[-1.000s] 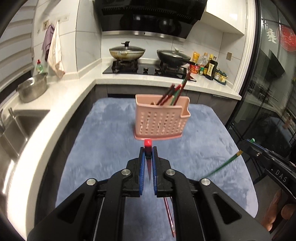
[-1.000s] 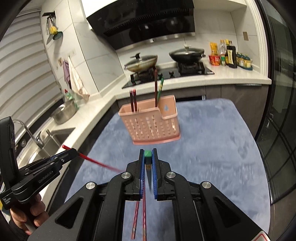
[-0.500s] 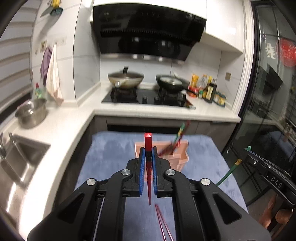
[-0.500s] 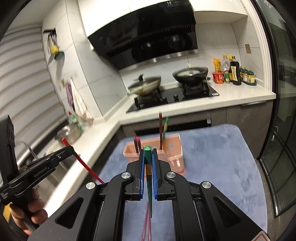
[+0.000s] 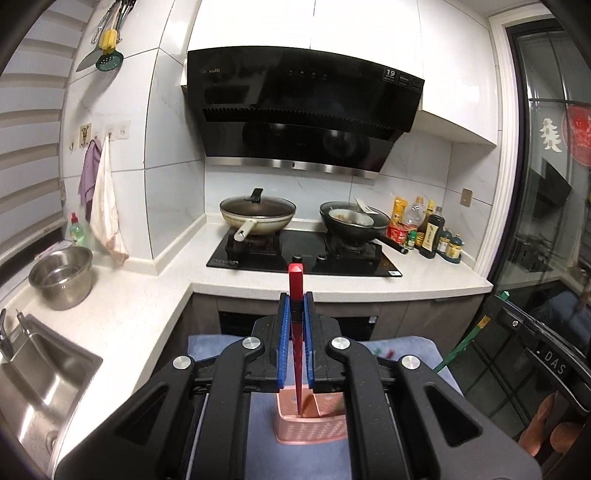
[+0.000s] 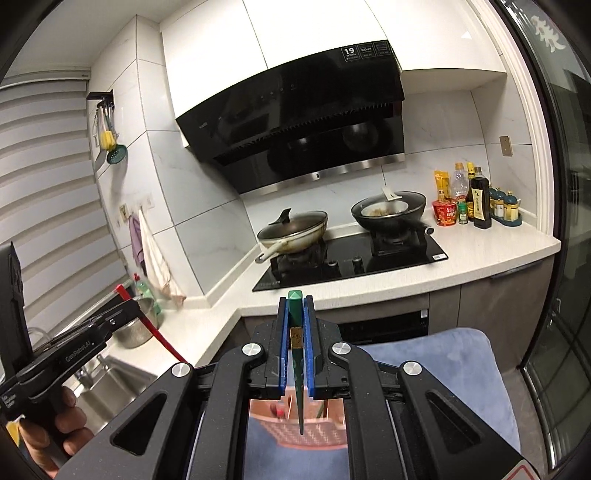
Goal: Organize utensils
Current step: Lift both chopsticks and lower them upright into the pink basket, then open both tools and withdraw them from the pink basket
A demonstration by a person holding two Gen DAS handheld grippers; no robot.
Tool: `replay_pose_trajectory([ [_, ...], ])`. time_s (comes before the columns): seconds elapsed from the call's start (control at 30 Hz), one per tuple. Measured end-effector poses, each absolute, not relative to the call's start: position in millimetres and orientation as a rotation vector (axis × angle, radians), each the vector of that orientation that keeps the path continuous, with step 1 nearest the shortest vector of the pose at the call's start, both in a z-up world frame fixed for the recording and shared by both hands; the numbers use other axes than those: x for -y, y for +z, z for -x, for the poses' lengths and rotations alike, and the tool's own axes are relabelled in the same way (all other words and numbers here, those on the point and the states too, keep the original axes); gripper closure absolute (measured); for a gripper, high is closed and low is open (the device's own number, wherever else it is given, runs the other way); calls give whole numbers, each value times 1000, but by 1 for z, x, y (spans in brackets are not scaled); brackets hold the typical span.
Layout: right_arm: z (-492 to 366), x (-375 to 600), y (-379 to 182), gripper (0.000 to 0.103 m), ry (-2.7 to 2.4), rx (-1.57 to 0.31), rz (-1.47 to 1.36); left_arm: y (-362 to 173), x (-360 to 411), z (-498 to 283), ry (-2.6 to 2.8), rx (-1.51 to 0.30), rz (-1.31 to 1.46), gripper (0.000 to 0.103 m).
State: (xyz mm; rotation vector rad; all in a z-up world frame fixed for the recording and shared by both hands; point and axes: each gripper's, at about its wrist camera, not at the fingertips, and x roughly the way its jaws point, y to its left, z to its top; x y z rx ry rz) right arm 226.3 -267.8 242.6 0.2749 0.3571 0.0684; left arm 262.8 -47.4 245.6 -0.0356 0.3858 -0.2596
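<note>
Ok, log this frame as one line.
left hand-held gripper: shut on red chopstick | right hand-held gripper: shut on green chopstick | pink basket: below both

A black range hood [image 5: 303, 110] hangs on the white tiled wall, under white cabinets [image 5: 332, 26]. Directly below the hood a black hob [image 5: 306, 254] sits in a pale L-shaped countertop [image 5: 147, 295]. Left of the hood cloths [image 5: 101, 192] hang from hooks, beside a slatted blind [image 5: 29, 147]. Far below and left of the hood lies a steel sink [image 5: 44, 373]. Right of it stands a dark glass door [image 5: 554, 184]. Bottles [image 5: 428, 229] cluster at the hob's right.
</note>
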Motion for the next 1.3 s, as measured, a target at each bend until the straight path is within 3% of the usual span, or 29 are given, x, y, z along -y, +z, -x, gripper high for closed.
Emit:
replay_pose_trajectory([
  [0.57, -309, 262, 173, 96, 64, -491, -296, 188, 60, -323, -243, -488, 34, 96],
  [1.1, -329, 244, 130, 95, 81, -602, -274, 156, 60, -340, -243, -555, 43, 95],
  [1.17, -325, 245, 131, 94, 75, -592, -277, 158, 60, -338, -241, -549, 44, 92],
  [1.2, -326, 245, 131, 88, 74, -591, -279, 159, 60, -337, -238, -549, 45, 85],
  [1.3, -320, 246, 134, 88, 75, -582, -283, 163, 58, -331, -223, -535, 49, 68],
])
